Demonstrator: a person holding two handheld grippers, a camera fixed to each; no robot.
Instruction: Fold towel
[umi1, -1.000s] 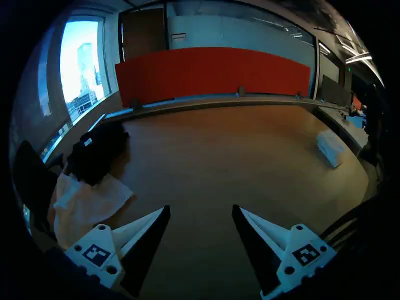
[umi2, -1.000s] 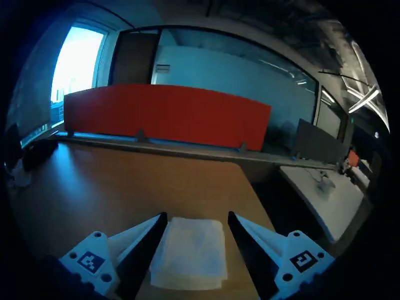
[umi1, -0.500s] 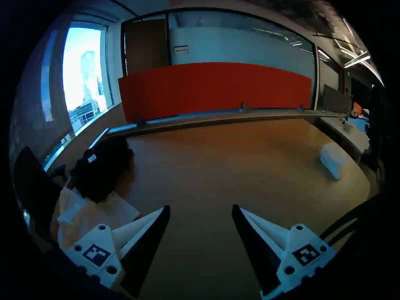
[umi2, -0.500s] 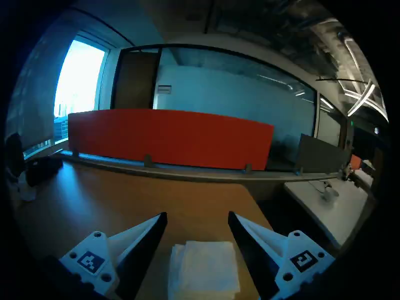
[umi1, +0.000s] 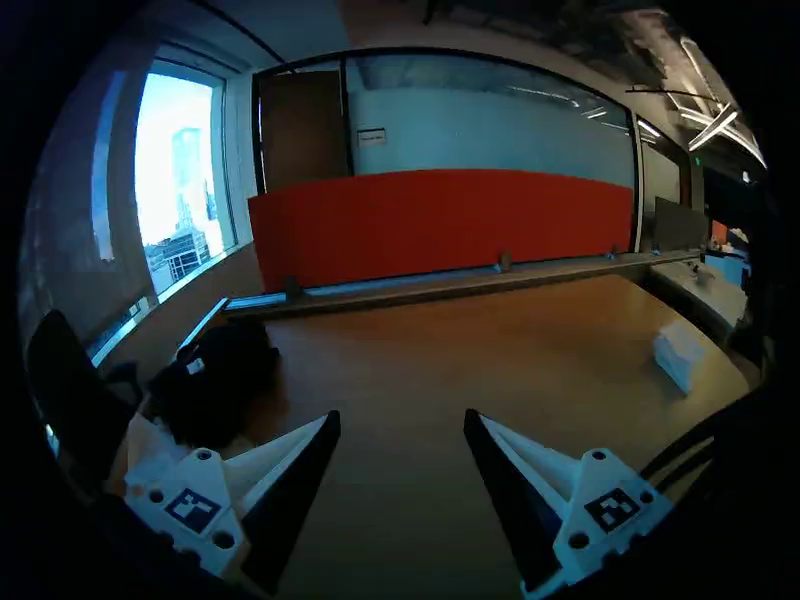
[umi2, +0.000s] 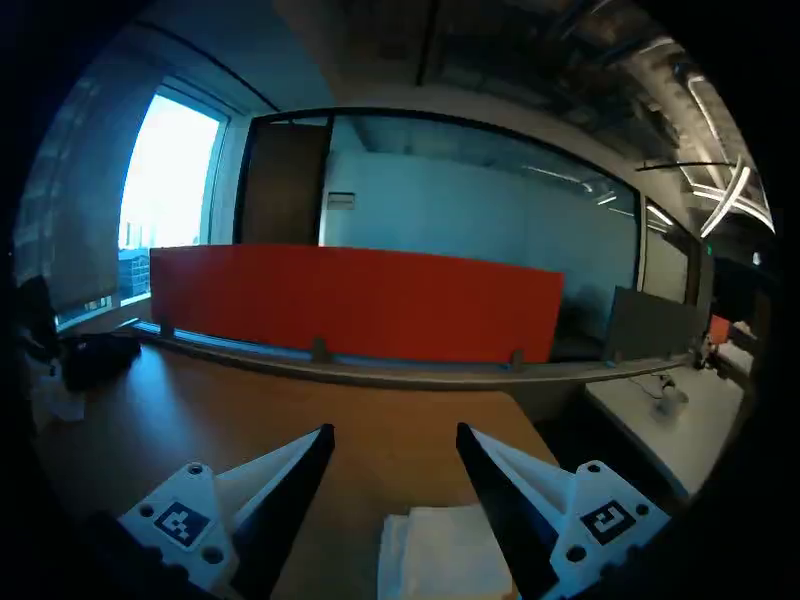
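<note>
Clearly the left gripper (umi1: 400, 415) stands open, its two fingers spread wide with only the bare wood of the desk (umi1: 450, 340) between them, holding nothing. In the left gripper view the towel (umi1: 680, 355) lies folded into a compact white stack near the desk's right edge, well apart from those fingers. At the desk's left edge sits a black bag (umi1: 215, 385), and just in front of it, partly behind the gripper's left finger, is what looks like a pale cloth (umi1: 145, 450), though the dim corner makes it hard to be sure. A red partition (umi1: 450, 225) runs along the desk's far edge, with a bright window (umi1: 185, 200) on the left. The right gripper (umi2: 395, 430) is likewise open and grips nothing. In the right gripper view the folded towel (umi2: 445, 555) lies on the desk (umi2: 250, 410) low between the two fingers, nearer the right-hand one and partly hidden by it; I cannot tell whether that finger touches it. The towel sits close to the desk's right edge. Far off at the left edge the black bag (umi2: 95, 355) shows as a dark lump, and the red partition (umi2: 350, 305) spans the far edge. Beyond the right edge stands a neighbouring white desk (umi2: 670, 420).
</note>
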